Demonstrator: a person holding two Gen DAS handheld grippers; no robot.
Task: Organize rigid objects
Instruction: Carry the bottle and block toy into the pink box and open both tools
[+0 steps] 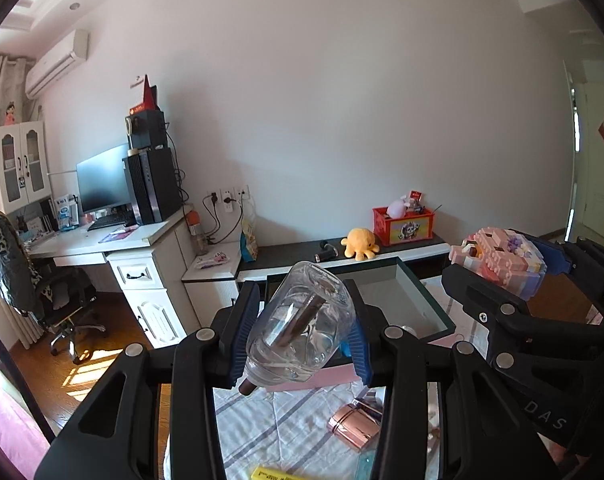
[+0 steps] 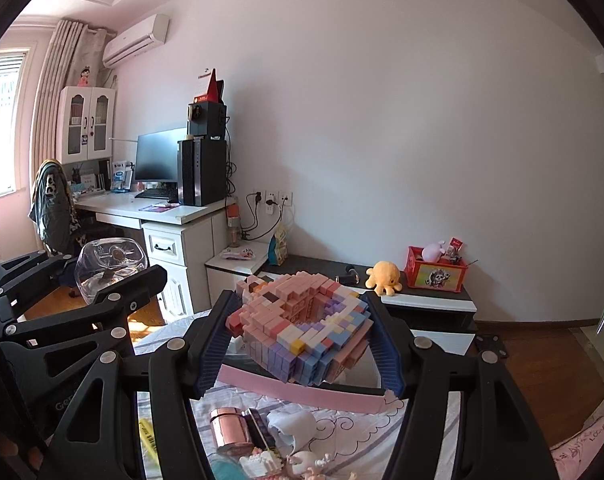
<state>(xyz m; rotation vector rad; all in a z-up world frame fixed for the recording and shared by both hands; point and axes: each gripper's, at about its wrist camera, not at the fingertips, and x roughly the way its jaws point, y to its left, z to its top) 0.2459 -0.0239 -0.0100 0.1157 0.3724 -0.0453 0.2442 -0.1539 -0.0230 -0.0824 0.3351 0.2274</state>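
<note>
- the left gripper (image 1: pixel 299 332) is clamped on a clear glass bottle (image 1: pixel 299 330), its blue-padded fingers (image 1: pixel 241 336) pressing both sides of the body
- the bottle is tilted, base up and away from the camera, neck down toward it; a dark tube runs through the inside and pokes out at the lower end
- in the right wrist view the same glass bottle (image 2: pixel 109 270) shows at the left, held up in the air between the black arms of the left gripper (image 2: pixel 113 280)
- the right gripper (image 2: pixel 302 340) is closed around a pastel building-block model (image 2: pixel 302 328) of pink, purple, blue and white bricks, with a hollow in its middle
- its fingers (image 2: pixel 213 344) grip the model on both sides; the model sits tilted, lifted above the surface
- from the left wrist view the block model (image 1: pixel 502 260) shows at the right, clamped in the right gripper (image 1: pixel 506 276), beside the bottle but apart from it
- below both grippers stands an open pink-walled box (image 1: pixel 422 300) with a dark rim, on a checked cloth (image 1: pixel 269 420)
- on the cloth near the camera lies a rose-gold jar (image 2: pixel 229 428) on its side, close to a pale blue-white figure (image 2: pixel 293 426) and small bits too jumbled to tell
- a yellow item (image 1: pixel 269 473) lies at the lower edge
- across the room a low cabinet carries a yellow plush octopus (image 2: pixel 384 276) and a red crate (image 2: pixel 436 274)
</note>
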